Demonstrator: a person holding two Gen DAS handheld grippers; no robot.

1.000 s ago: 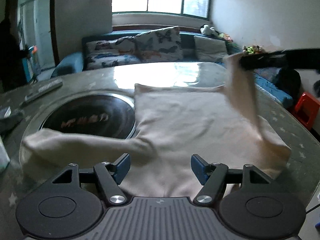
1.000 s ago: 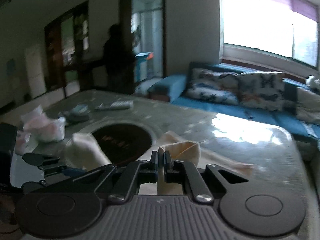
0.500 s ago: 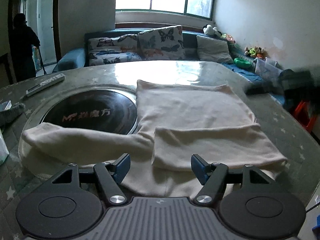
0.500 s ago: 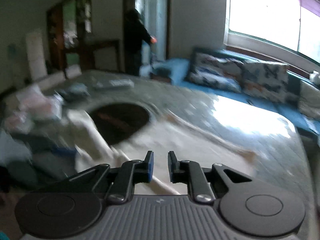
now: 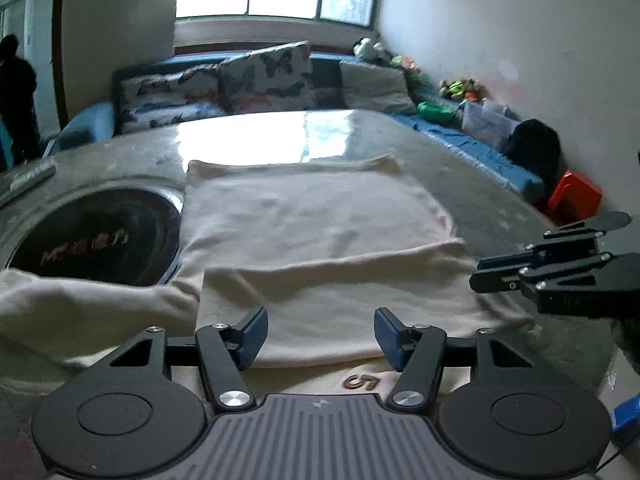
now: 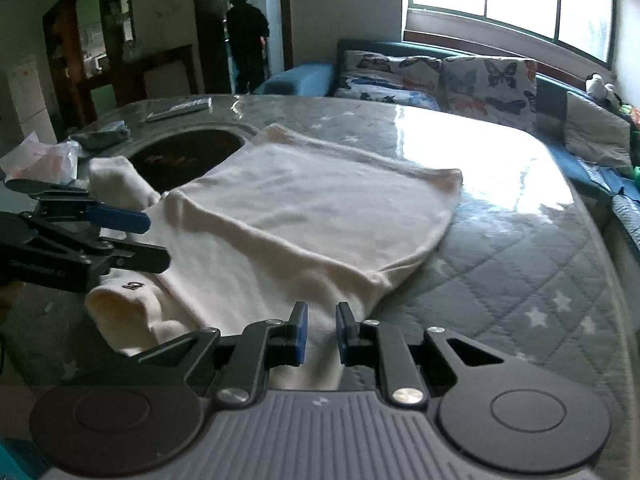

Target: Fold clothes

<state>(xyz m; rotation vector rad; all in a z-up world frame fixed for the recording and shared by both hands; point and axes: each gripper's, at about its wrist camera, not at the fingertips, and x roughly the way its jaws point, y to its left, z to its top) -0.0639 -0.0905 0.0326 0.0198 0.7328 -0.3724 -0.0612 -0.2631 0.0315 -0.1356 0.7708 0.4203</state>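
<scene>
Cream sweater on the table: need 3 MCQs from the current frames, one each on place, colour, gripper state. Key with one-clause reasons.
1. Where does the cream sweater still have an unfolded sleeve?
A. Beside the dark round inset
B. On the sofa
C. Hanging off the red stool

2. What colour are the left gripper pads?
A. Red
B. Blue
C. White

3. What state is the right gripper in?
A. Shut on the sweater
B. Open, holding nothing
C. Out of view

Key: A, the sleeve lies spread by the inset; B, blue pads show on both fingers; B, a gap shows between its fingers, cloth lying beneath.
</scene>
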